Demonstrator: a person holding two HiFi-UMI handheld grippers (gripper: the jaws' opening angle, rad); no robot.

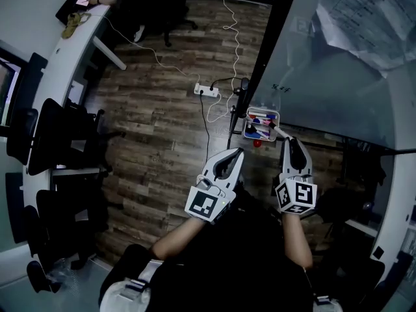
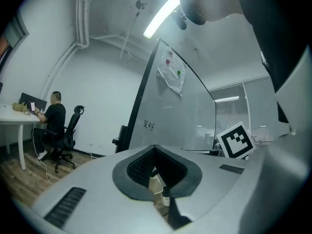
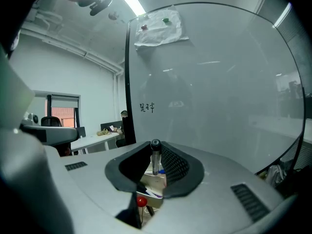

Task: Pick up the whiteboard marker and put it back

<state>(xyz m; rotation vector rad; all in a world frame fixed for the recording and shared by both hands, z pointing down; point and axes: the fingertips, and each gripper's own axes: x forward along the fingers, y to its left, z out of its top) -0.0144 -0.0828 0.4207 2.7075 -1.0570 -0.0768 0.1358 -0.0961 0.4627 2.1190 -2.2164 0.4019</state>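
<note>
A whiteboard marker [image 3: 155, 156] with a dark end stands upright between the pads of my right gripper [image 3: 155, 167], which is shut on it. In the head view the marker [image 1: 278, 132] sticks out to the left from my right gripper [image 1: 286, 139], just right of the small marker box [image 1: 263, 111] fixed at the whiteboard's lower edge. The box holds several markers with blue and red parts. My left gripper [image 1: 238, 152] is shut and empty, just below and left of the box. The box [image 2: 157, 185] shows through its jaws.
The glass whiteboard [image 1: 338, 77] fills the right side, with a paper sheet [image 1: 367, 18] pinned on it. A power strip [image 1: 207, 91] and cables lie on the wood floor. Desks and black chairs [image 1: 62, 142] stand at left. A person [image 2: 53, 118] sits at a far desk.
</note>
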